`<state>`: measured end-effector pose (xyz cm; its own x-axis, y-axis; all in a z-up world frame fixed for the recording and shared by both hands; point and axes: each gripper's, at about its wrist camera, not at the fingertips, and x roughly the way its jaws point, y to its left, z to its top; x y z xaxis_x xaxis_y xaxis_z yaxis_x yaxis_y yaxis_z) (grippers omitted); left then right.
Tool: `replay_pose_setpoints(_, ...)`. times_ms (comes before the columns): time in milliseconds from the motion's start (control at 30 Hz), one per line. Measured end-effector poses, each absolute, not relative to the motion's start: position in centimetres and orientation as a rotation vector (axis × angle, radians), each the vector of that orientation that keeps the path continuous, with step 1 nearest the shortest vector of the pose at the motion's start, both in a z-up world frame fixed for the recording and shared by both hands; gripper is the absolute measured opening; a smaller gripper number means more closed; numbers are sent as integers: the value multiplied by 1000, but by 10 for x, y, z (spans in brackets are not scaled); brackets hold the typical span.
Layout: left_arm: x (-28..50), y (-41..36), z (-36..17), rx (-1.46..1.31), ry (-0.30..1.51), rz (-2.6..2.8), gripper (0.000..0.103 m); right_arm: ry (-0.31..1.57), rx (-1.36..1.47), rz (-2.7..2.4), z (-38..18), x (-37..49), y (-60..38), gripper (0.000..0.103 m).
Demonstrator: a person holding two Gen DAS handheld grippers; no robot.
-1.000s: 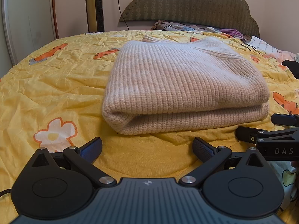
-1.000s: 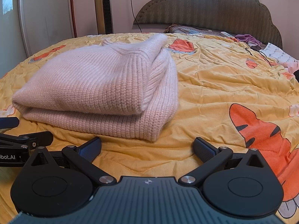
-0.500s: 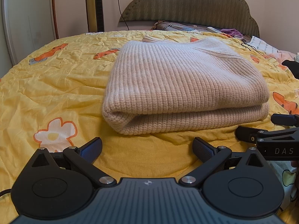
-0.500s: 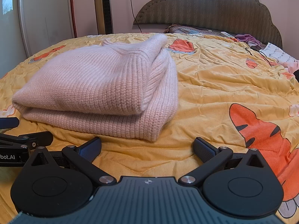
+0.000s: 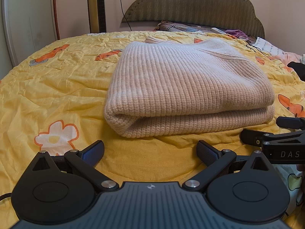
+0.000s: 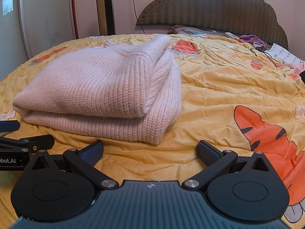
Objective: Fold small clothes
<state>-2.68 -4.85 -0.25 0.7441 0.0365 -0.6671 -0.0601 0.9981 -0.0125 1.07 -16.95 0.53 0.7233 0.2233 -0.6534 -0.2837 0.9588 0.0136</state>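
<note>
A pale pink knit sweater (image 5: 186, 84) lies folded in a thick rectangle on the yellow bedspread (image 5: 57, 87). It also shows in the right wrist view (image 6: 99, 87), with its folded edge toward me. My left gripper (image 5: 150, 150) is open and empty, just short of the sweater's near edge. My right gripper (image 6: 150, 151) is open and empty, in front of the sweater's right corner. Each gripper shows at the edge of the other's view: the right one (image 5: 274, 133) and the left one (image 6: 24, 133), both with fingers apart.
The bedspread has orange tiger and white flower prints. A padded headboard (image 5: 192, 5) stands behind. Loose clothes and a remote (image 5: 228, 31) lie near it. A tower fan (image 6: 105, 7) and a white door (image 6: 45, 17) stand at the left wall.
</note>
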Motion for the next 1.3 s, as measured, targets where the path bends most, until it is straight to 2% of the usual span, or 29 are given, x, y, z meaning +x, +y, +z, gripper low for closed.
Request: replay_pose_setpoints(1300, -27, -52, -3, -32, 730, 56, 103, 708, -86, 280, 5, 11, -169, 102)
